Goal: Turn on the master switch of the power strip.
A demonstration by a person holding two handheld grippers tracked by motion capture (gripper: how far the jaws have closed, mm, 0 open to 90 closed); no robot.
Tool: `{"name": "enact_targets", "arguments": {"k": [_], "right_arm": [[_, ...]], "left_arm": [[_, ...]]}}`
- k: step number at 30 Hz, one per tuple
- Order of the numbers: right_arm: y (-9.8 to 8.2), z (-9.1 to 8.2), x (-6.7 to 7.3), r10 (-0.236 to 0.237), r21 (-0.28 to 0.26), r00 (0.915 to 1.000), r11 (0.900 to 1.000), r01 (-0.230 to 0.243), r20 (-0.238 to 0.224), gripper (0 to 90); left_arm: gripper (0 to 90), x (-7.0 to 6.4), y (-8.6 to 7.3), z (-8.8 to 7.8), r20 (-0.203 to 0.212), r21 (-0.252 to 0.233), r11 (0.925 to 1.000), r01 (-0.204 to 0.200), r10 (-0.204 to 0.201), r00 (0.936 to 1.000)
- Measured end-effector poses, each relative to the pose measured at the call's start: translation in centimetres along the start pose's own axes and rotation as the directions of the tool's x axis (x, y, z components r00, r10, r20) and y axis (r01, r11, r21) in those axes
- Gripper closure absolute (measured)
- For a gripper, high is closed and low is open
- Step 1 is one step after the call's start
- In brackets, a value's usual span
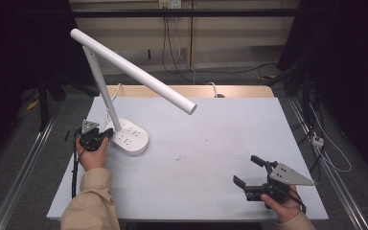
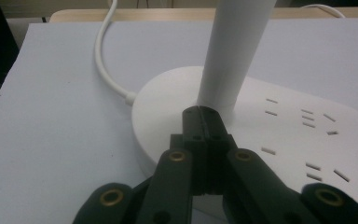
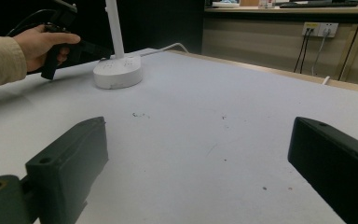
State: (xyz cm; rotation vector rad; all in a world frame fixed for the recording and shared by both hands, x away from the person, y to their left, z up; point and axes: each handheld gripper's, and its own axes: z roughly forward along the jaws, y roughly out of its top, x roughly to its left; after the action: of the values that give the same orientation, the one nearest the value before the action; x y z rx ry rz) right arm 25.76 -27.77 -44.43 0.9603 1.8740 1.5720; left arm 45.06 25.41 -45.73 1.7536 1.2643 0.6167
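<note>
Left gripper point(image 2: 204, 112): jaws pressed together, nothing between them, the joined tips resting on the top of the desk lamp's base point(image 2: 168, 107) right at the foot of its post point(image 2: 235, 51). In the high view this gripper point(image 1: 106, 134) sits at the base's left edge, with the person's hand behind it.

Right gripper point(image 1: 250, 170): jaws spread wide and empty, hovering low above the table point(image 1: 211, 191), well apart from the lamp. Its own view looks between the two jaws across bare tabletop to the base point(image 3: 117, 71) far ahead.

The lamp: the round white base lies flat on the table directly under the left tips, carrying socket slots point(image 2: 307, 119) beyond and to the right of them. A white cord point(image 2: 103, 60) leaves the base on the far left. The post rises tilted, and a long tube head point(image 1: 134, 72) slopes down from it toward the right gripper's side.

Judgement on handling: hard, smooth plastic, likely slippery under bare pads. The base looks weighted, and the long head overhangs, so the lamp should tip if pulled high up. The cord will drag. The best hold is the post just above the base. The closed tips suit pressing or nudging only.
</note>
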Motion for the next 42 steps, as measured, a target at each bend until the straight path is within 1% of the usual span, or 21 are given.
{"name": "enact_targets", "arguments": {"k": [2, 5, 8, 10, 12, 16, 18, 20, 21, 22, 26, 27, 29, 32, 33, 35, 37, 39, 41, 42], "right_arm": [[0.00, 0.00, 0.00, -0.001, -0.001, 1.0000, 1.000, 0.001, 0.001, 4.3], [0.03, -0.04, 0.00, -0.001, -0.002, 1.0000, 1.000, 0.001, 0.001, 4.3], [0.03, -0.05, -0.03, -0.001, -0.003, 1.0000, 1.000, 0.001, 0.002, 4.3], [0.02, -0.06, -0.07, -0.001, -0.004, 1.0000, 1.000, 0.001, 0.003, 4.3], [0.01, -0.07, -0.10, 0.001, -0.003, 1.0000, 1.000, -0.001, 0.004, 4.3], [-0.07, -0.03, -0.20, 0.006, 0.003, 1.0000, 1.000, -0.006, 0.006, 4.3], [-0.07, -0.01, -0.18, 0.006, 0.003, 1.0000, 1.000, -0.006, 0.007, 4.3], [-0.05, -0.03, -0.16, -0.001, 0.003, 1.0000, 1.000, 0.001, 0.006, 4.4], [-0.04, -0.04, -0.16, 0.000, 0.003, 1.0000, 1.000, 0.000, 0.005, 4.3], [-0.04, -0.04, -0.16, 0.000, 0.003, 1.0000, 1.000, 0.000, 0.005, 4.3], [-0.02, 0.02, -0.14, 0.000, 0.002, 1.0000, 1.000, 0.000, 0.004, 4.4], [-0.02, 0.02, -0.14, 0.000, 0.002, 1.0000, 1.000, 0.000, 0.004, 4.4], [-0.01, 0.06, -0.11, 0.000, 0.002, 1.0000, 1.000, 0.000, 0.003, 4.3], [-0.01, 0.09, -0.12, 0.000, 0.002, 1.0000, 1.000, 0.000, 0.002, 4.4], [0.00, 0.10, -0.13, -0.001, 0.002, 1.0000, 1.000, 0.001, 0.002, 4.3], [0.01, 0.11, -0.13, 0.000, 0.001, 1.0000, 1.000, 0.000, 0.002, 4.3], [0.00, 0.13, -0.13, -0.001, 0.000, 1.0000, 1.000, 0.001, 0.003, 4.3], [-0.02, 0.15, -0.15, 0.000, -0.002, 1.0000, 1.000, 0.000, 0.002, 4.4], [-0.04, 0.16, -0.14, 0.003, 0.001, 1.0000, 1.000, -0.003, 0.001, 4.3], [-0.05, 0.17, -0.13, 0.005, 0.002, 1.0000, 1.000, -0.005, 0.001, 4.4]], "left_arm": [[90.0, -0.03, 0.00, 0.01, -0.001, 0.001, 1.0000, 0.006, -0.006, 1.0000], [90.0, -0.14, 0.04, 0.06, -0.008, 0.009, 0.9999, -0.006, 0.006, 1.0000], [90.0, -0.16, -0.04, 0.02, -0.012, 0.005, 0.9999, -0.014, 0.014, 0.9998], [90.0, -0.11, -0.06, 0.01, -0.007, 0.002, 1.0000, -0.001, 0.001, 1.0000], [90.0, -0.21, 0.06, -0.01, -0.013, 0.007, 0.9998, -0.021, 0.021, 0.9997], [90.0, -0.29, 0.08, -0.07, -0.020, -0.007, 1.0000, 0.001, -0.002, 0.9998], [90.0, -0.28, 0.07, -0.07, -0.017, -0.010, 0.9999, -0.008, 0.008, 0.9998], [90.0, -0.16, 0.00, -0.12, -0.009, -0.020, 0.9998, 0.009, -0.009, 0.9999], [90.0, -0.14, 0.03, -0.13, -0.007, -0.020, 0.9998, 0.008, -0.008, 0.9999], [90.0, -0.16, 0.10, -0.17, -0.007, -0.019, 0.9997, 0.018, -0.018, 0.9998], [90.0, -0.11, 0.14, -0.25, -0.011, -0.018, 0.9997, 0.018, -0.018, 0.9998], [90.0, -0.09, 0.15, -0.24, -0.010, -0.017, 0.9998, 0.012, -0.012, 0.9999], [90.0, -0.11, 0.15, -0.21, -0.014, -0.020, 0.9995, 0.025, -0.025, 0.9996], [90.0, -0.04, 0.12, -0.22, -0.014, -0.023, 0.9992, 0.034, -0.034, 0.9993], [89.8, -0.05, 0.14, -0.21, -0.016, -0.024, 0.9992, 0.030, -0.031, 0.9994], [86.9, -0.04, 0.13, -0.22, -0.024, -0.025, 0.9992, 0.032, -0.033, 0.9992], [82.0, -0.02, 0.13, -0.28, -0.028, -0.027, 0.9991, 0.033, -0.034, 0.9990], [80.9, -0.09, 0.16, -0.31, -0.028, -0.028, 0.9993, 0.025, -0.026, 0.9993], [76.2, -0.17, 0.24, -0.42, -0.027, -0.037, 0.9988, 0.031, -0.032, 0.9991], [75.6, -0.22, 0.29, -0.44, -0.022, -0.035, 0.9989, 0.030, -0.031, 0.9993]]}}
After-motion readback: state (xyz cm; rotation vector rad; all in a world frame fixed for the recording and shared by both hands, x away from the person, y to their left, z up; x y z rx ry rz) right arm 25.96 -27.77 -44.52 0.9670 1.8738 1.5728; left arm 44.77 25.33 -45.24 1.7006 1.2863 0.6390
